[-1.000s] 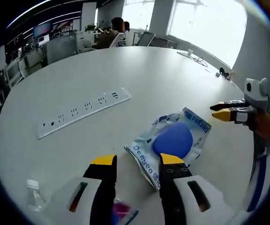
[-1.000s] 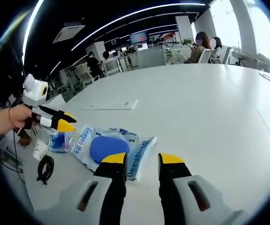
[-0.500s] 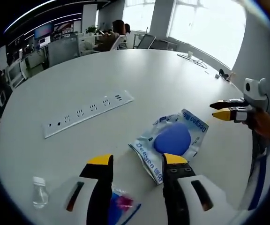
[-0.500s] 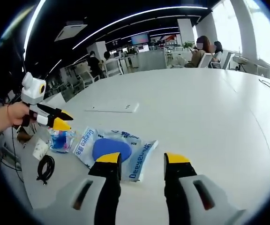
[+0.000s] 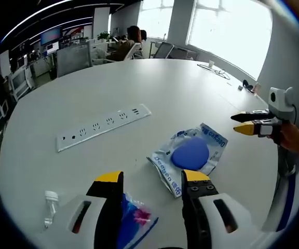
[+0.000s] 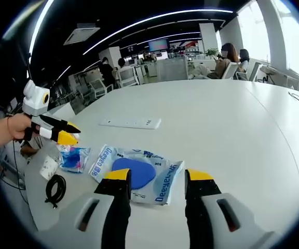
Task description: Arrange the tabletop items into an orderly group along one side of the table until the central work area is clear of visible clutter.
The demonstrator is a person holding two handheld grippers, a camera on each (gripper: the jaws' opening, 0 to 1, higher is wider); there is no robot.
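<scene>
A clear packet with blue lettering and a blue oval pad inside (image 5: 191,153) lies flat on the white table (image 5: 154,88). My left gripper (image 5: 152,179) hovers just short of it, open, nothing between its jaws. Under those jaws lies a small blue and pink packet (image 5: 135,219). A white power strip (image 5: 105,127) lies to the left, and a small clear bottle (image 5: 50,203) stands near the table's edge. My right gripper (image 6: 158,176) is open above the pad packet (image 6: 136,173). The right gripper (image 5: 250,124) enters the left gripper view from the right, and the left gripper (image 6: 61,134) hangs over the small packet (image 6: 74,157).
A coiled black cable (image 6: 56,188) and a white tag (image 6: 48,166) lie at the table edge near the left gripper. The power strip (image 6: 130,123) lies further in. Cables (image 5: 214,70) rest at the far rim. People sit at desks beyond (image 6: 227,54).
Both views have drawn back and risen a little, so the packets and power strip sit further from the jaws. Nothing on the table has moved. Both grippers stay open.
</scene>
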